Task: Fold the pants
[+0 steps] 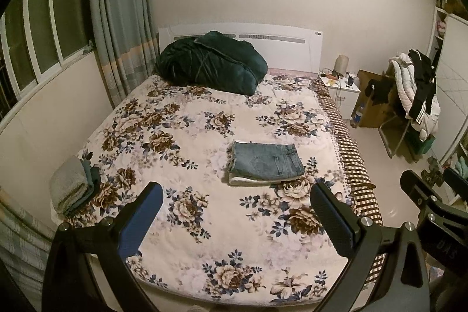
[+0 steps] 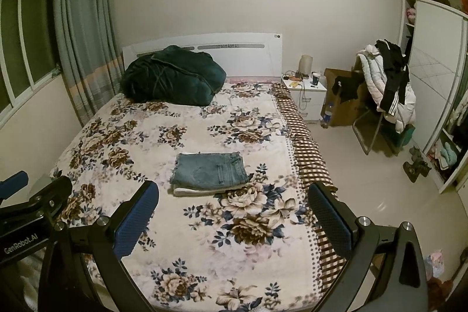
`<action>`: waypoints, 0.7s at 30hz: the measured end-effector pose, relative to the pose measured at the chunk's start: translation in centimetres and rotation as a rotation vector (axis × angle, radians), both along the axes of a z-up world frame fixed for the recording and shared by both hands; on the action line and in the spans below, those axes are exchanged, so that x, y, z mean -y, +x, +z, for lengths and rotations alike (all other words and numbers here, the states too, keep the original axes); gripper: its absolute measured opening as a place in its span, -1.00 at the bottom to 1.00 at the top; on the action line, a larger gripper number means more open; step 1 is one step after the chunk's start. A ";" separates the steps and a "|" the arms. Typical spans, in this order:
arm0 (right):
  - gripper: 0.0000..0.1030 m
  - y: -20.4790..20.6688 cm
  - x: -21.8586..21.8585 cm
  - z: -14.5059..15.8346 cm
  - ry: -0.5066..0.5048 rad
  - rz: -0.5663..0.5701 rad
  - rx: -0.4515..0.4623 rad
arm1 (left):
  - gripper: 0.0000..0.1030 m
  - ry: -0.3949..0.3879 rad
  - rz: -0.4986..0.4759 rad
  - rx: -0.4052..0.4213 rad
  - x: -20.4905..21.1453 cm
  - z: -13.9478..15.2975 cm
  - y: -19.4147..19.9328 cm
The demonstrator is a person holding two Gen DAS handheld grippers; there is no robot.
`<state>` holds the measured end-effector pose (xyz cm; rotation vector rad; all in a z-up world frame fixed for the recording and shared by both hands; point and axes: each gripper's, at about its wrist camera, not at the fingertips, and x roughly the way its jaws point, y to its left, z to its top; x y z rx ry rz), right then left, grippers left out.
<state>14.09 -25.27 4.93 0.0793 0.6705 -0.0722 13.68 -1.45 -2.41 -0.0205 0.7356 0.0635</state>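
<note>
A folded pair of blue denim pants (image 1: pixel 267 163) lies on a folded white garment (image 1: pixel 248 181) on the flowered bed cover (image 1: pixel 187 136); it also shows in the right wrist view (image 2: pixel 209 171). My left gripper (image 1: pixel 237 217) is open and empty, held above the foot of the bed, well short of the pants. My right gripper (image 2: pixel 234 212) is open and empty too, beside the left one. Each gripper shows at the edge of the other's view.
A dark green quilt (image 1: pixel 210 65) is bundled at the headboard. Folded grey and green towels (image 1: pixel 73 187) sit at the bed's left edge. A white nightstand (image 1: pixel 340 91), a cardboard box and a chair heaped with clothes (image 1: pixel 415 89) stand right of the bed.
</note>
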 end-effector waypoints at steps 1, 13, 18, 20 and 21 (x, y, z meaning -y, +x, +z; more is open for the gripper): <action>1.00 0.0 0.0 0.2 0.001 0.001 0.001 | 1.00 0.001 0.000 0.001 0.0 0.2 0.1; 1.00 0.0 0.2 0.6 -0.002 0.003 0.005 | 1.00 0.003 0.007 0.007 0.4 1.0 0.0; 1.00 0.0 0.3 0.8 -0.001 0.007 0.007 | 1.00 0.004 0.011 0.008 0.3 1.2 -0.1; 1.00 -0.2 0.3 0.6 0.001 0.004 0.006 | 1.00 0.004 0.013 0.009 0.3 1.3 -0.3; 1.00 -0.1 0.3 0.7 0.002 0.006 0.005 | 1.00 0.005 0.013 0.009 0.4 1.3 -0.3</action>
